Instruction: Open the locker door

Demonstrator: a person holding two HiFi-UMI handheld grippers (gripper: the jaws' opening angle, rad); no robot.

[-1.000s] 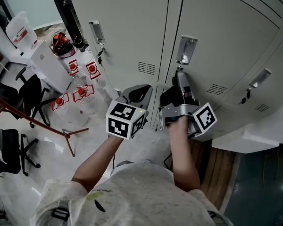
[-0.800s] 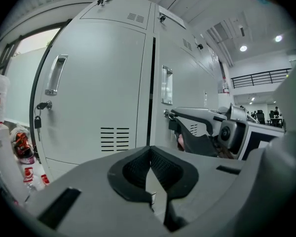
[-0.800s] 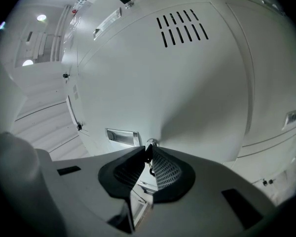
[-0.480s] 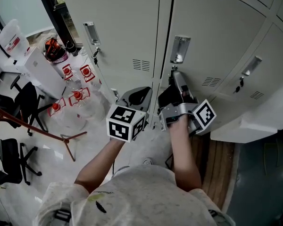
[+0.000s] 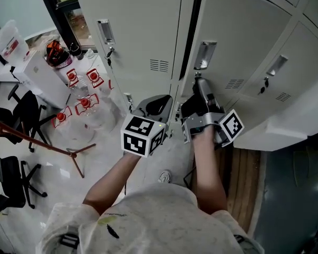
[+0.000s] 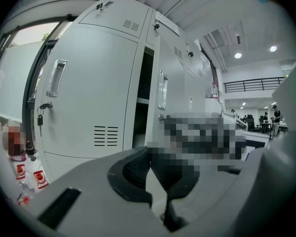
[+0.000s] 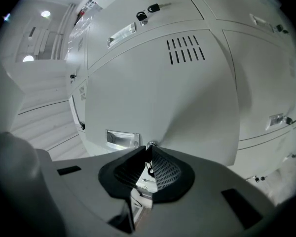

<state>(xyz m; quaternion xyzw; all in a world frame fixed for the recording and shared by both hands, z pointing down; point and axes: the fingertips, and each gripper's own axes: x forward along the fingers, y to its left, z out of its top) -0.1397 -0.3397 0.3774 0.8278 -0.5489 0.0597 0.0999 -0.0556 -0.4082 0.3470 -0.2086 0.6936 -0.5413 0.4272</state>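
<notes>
Grey steel locker door (image 5: pixel 244 46), already slightly ajar, is gripped by its key (image 7: pixel 151 144), on which the right hand-held gripper (image 7: pixel 147 149) is closing, evidently for pulling. The left hand-held gripper (image 6: pixel 150 154) is held alongside, jaws together and empty.

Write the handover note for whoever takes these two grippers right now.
Left gripper: shut, empty, held clear of the lockers.
Right gripper: jaws closing on the key just below the handle of the locker door.
Done: the locker door is ajar; a dark gap shows along its left edge.
Left to do: probably keep pulling on the key until the door swings wide, then let go.
</notes>
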